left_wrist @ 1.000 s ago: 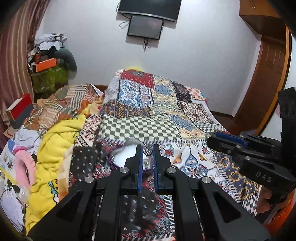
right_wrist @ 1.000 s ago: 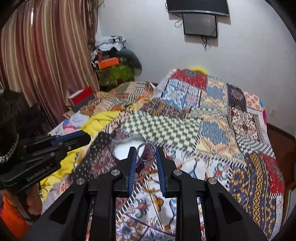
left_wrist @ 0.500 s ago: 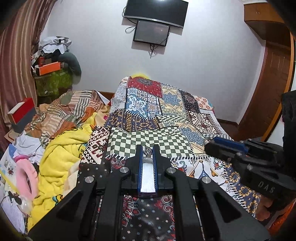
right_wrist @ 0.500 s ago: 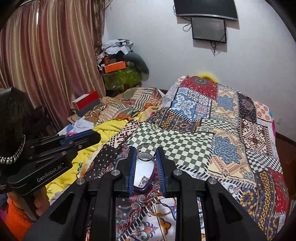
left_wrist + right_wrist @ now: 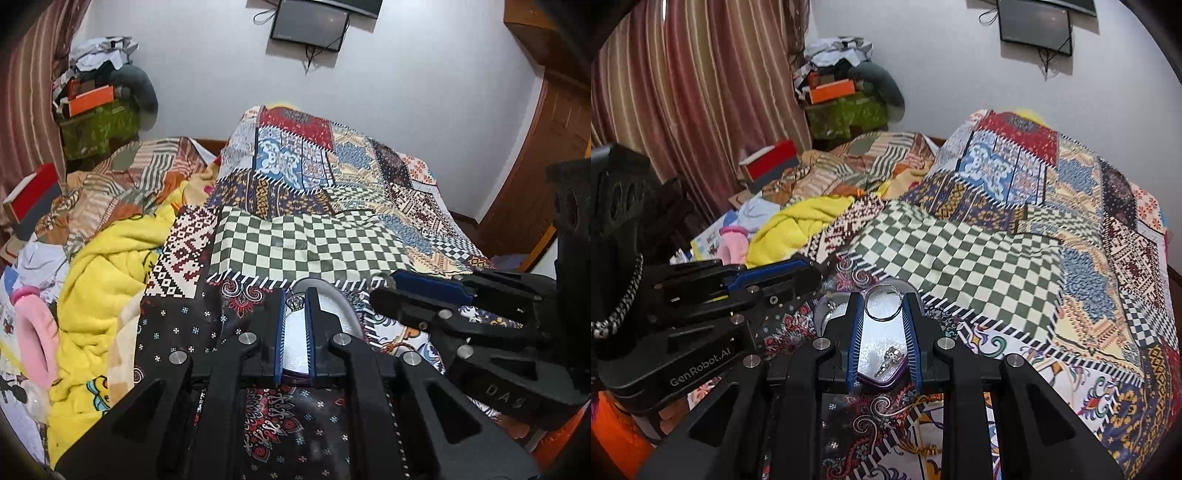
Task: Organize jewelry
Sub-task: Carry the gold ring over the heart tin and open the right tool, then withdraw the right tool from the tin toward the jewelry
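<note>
"GenRobot.AI" marks the left gripper [image 5: 812, 275], pinching a charm [image 5: 294, 303]; right gripper [image 5: 882, 304] clamps a ring [image 5: 882, 304].

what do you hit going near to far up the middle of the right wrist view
stone ring lying in the purple tin → plain ring pinched in the right gripper → checkered quilt patch → red patch → white wall

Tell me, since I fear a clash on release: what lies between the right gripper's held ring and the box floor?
In the right wrist view, one stone-set ring lies in the box, below the plain ring that the right gripper holds.
</note>
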`<state>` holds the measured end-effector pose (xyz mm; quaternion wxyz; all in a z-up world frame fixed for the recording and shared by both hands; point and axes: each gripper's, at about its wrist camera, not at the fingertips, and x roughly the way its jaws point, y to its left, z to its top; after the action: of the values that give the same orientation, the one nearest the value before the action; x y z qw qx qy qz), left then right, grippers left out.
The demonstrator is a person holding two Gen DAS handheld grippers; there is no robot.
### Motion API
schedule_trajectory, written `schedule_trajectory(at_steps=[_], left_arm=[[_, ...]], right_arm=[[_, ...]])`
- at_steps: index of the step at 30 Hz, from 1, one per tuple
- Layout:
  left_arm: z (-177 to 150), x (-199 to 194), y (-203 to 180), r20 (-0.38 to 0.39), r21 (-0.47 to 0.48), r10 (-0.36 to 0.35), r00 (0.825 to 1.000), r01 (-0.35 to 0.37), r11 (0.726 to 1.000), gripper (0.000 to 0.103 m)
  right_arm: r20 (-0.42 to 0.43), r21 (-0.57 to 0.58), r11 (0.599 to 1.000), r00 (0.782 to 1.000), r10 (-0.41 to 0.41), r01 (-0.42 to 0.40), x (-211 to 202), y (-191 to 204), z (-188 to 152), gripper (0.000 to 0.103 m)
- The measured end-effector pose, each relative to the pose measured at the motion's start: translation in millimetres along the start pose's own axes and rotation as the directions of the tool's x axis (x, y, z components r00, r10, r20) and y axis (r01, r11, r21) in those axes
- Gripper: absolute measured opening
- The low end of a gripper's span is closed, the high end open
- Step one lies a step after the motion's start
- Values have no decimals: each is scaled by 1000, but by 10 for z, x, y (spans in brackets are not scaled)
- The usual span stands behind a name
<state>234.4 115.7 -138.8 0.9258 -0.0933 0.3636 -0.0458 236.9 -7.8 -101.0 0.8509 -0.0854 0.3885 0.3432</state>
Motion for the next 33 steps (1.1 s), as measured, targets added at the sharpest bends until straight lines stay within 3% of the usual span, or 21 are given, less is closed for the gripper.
schedule_trajectory(at_steps=[10,20,24,33], left_arm=[[31,89,42,-17,-3,-19,1000,19,1000,8],[116,-81,111,18,-16,30,999,-30,999,9],[149,-160,107,31,-20,43,999,-42,999,15],[221,-458,-89,81,-1,38,996,-38,999,16]], right_arm=[[-61,-10,1000,998,-12,12,279,-41,-27,19],[-82,-70,997,996,-26,20,300,78,-6,20],[-72,-84,996,997,-31,25,209,97,2,20],[13,-7,998,998,-56,56,-355,-116,102,21]])
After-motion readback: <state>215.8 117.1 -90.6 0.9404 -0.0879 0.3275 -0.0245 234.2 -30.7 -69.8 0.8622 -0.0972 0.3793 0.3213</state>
